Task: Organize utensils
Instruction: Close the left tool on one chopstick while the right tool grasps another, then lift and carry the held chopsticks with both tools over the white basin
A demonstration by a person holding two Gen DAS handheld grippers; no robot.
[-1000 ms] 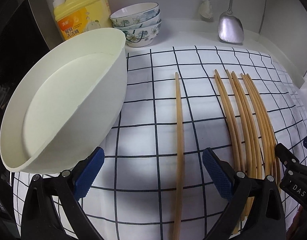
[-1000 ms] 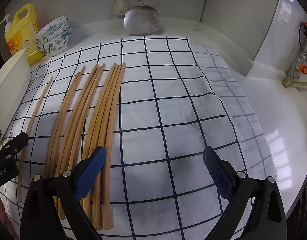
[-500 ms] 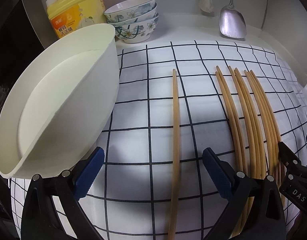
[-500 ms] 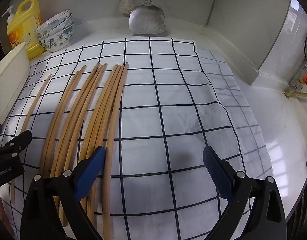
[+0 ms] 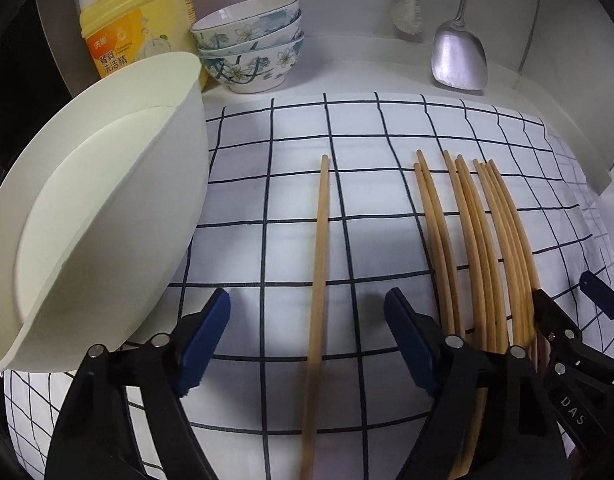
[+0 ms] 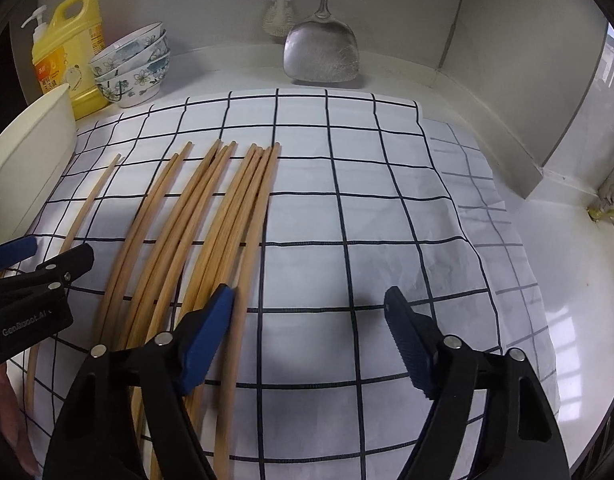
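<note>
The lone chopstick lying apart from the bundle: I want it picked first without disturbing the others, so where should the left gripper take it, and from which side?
Grip the lone chopstick on its near half, coming straight down from above with the left gripper. It lies flat on the checked cloth, already between the open jaws, so the fingers can probably close across its thin shaft. Bare cloth separates it from the bundle.

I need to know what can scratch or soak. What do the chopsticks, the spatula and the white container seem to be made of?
Chopsticks: likely bamboo or wood, matte tan, uniform. Spatula: metal, probably stainless steel, dull grey sheen with fine scuffs. White container: looks like plastic, smooth, opaque, thin-walled; ceramic can't be ruled out.
</note>
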